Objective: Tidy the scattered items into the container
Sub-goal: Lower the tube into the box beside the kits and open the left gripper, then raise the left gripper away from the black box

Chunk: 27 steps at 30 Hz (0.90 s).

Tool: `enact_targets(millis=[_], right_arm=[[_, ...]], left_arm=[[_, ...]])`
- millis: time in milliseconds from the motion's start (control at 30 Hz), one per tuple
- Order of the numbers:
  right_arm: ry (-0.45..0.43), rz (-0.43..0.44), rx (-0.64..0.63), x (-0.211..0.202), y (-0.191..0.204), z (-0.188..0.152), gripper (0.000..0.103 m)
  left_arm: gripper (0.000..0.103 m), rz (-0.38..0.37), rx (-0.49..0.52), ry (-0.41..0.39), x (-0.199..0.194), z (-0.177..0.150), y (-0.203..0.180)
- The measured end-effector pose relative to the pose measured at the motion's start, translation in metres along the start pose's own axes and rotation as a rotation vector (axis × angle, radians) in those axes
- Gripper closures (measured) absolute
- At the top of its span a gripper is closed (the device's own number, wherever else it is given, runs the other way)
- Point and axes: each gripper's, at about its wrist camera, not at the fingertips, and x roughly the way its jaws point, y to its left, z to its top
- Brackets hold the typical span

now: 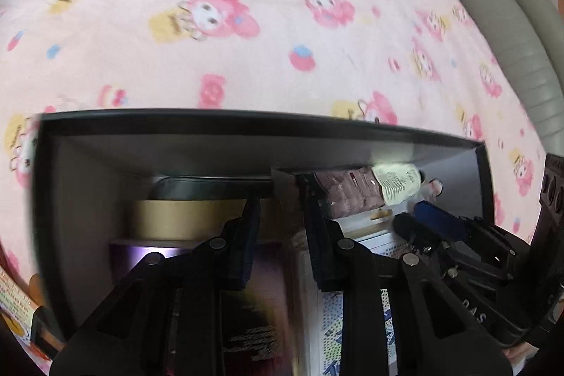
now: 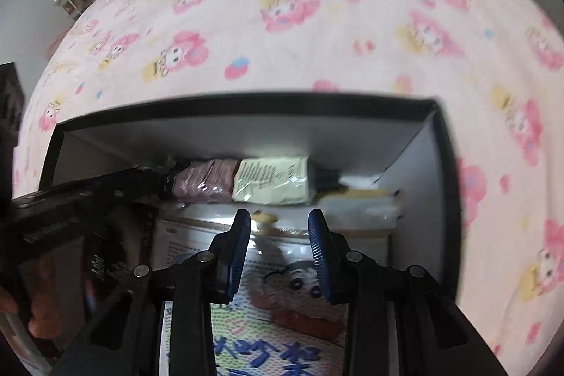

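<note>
both tongs (image 1: 282,203) (image 2: 279,224) hang parted over the packed box (image 2: 246,104).

"DAS" in pale letters on the right gripper (image 1: 416,224) body.

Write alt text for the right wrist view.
The open right gripper hangs over a black box on a pink cartoon-print blanket. Inside lie a cartoon-printed packet and a cream-labelled packet; the left gripper reaches in from the left.
</note>
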Motion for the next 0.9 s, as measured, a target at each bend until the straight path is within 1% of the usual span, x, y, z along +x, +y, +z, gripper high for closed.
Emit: enact_targets(millis=[67,100,167,200,300,367,400,433,500,567,600,633,667,700,767,833,900], right_arm=[[0.011,0.005,0.013,0.002,0.001,0.000,0.073],[0.007,0.003,0.020,0.002,-0.002,0.001,0.073],[-0.003,0.003,0.017,0.001,-0.001,0.001,0.073],[-0.001,0.002,0.017,0.000,-0.001,-0.001,0.073],[0.003,0.004,0.017,0.002,0.000,-0.004,0.072],[-0.012,-0.003,0.017,-0.003,0.002,-0.008,0.071],[-0.025,-0.001,0.025,-0.010,0.002,-0.013,0.069],[-0.042,0.009,0.037,-0.014,0.003,-0.016,0.066],[-0.072,0.027,0.064,-0.026,0.002,-0.024,0.062],[-0.097,0.018,0.080,-0.038,0.004,-0.035,0.056],[-0.108,-0.014,0.078,-0.043,0.007,-0.039,0.043],[-0.127,-0.057,0.069,-0.049,0.011,-0.044,0.039],[-0.150,-0.090,0.051,-0.056,0.015,-0.051,0.039],[-0.163,-0.105,0.034,-0.062,0.019,-0.056,0.039],[-0.176,-0.115,0.021,-0.072,0.024,-0.067,0.038],[-0.193,-0.136,0.027,-0.081,0.026,-0.077,0.031],[-0.218,-0.151,0.036,-0.093,0.028,-0.088,0.031]], left_arm=[[0.079,-0.021,0.009,0.013,0.003,0.004,-0.008],[0.076,-0.052,0.018,0.019,0.004,0.007,-0.013],[0.075,-0.029,0.042,0.005,0.006,0.011,-0.020],[0.075,-0.031,0.055,-0.007,0.006,0.011,-0.022],[0.075,-0.063,0.049,-0.011,0.002,0.006,-0.019],[0.072,-0.077,0.052,-0.027,-0.005,0.002,-0.017],[0.066,-0.079,0.066,-0.049,-0.011,-0.002,-0.019],[0.058,-0.080,0.082,-0.071,-0.017,-0.009,-0.022],[0.049,-0.077,0.101,-0.113,-0.031,-0.020,-0.026],[0.047,-0.067,0.125,-0.154,-0.046,-0.030,-0.033],[0.044,-0.059,0.138,-0.183,-0.055,-0.037,-0.036],[0.034,-0.051,0.147,-0.217,-0.063,-0.044,-0.040],[0.030,-0.046,0.150,-0.243,-0.069,-0.050,-0.042],[0.027,-0.044,0.151,-0.276,-0.077,-0.058,-0.044],[0.026,-0.022,0.154,-0.331,-0.090,-0.073,-0.046],[0.021,0.014,0.151,-0.374,-0.102,-0.091,-0.048],[0.017,0.042,0.143,-0.406,-0.114,-0.107,-0.049]])
